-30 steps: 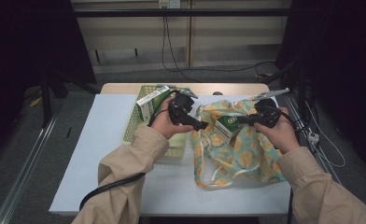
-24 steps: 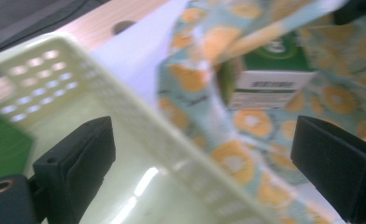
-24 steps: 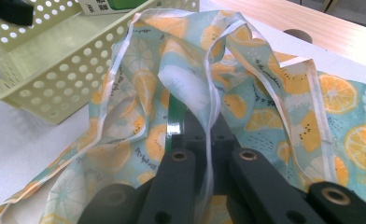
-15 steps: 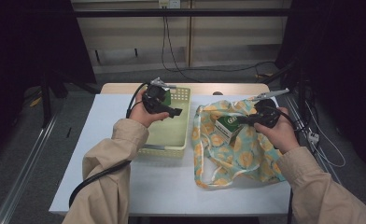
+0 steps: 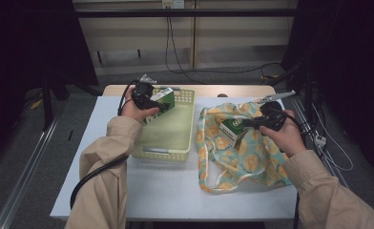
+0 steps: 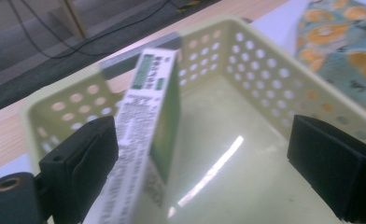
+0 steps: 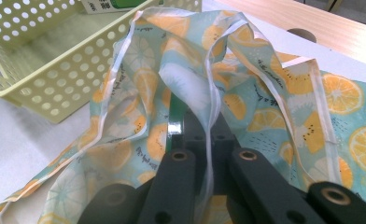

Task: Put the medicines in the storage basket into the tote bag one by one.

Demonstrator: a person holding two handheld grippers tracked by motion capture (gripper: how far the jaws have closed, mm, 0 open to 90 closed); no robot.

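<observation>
Since the earlier frame left hand-held gripper (image 5: 152,101) carried a green-and-white box (image 5: 160,102) from the bag to the yellow basket (image 5: 173,138), high view, forearm extended over basket; left gripper view, jaws apart, box (image 6: 148,135) leaning against one pad; right gripper view, right hand-held gripper (image 7: 208,140) clamped on fruit-print bag (image 7: 265,102) strap.

The high view is dim overall: both side edges and the upper corners fall into near-black, and only the pale counter (image 5: 175,191) in the middle catches soft, even light from above. Shadows there are faint and short.

The left gripper view is brighter but soft. The green and white box (image 6: 148,140) close to the lens is blurred, and so are the basket's (image 6: 265,88) holes. A white streak of glare runs diagonally across the basket floor at lower centre.

The right gripper view is the sharpest; the printed cloth bag (image 7: 274,107) is crisp, while the dark fingers (image 7: 176,186) along the bottom edge are out of focus.
</observation>
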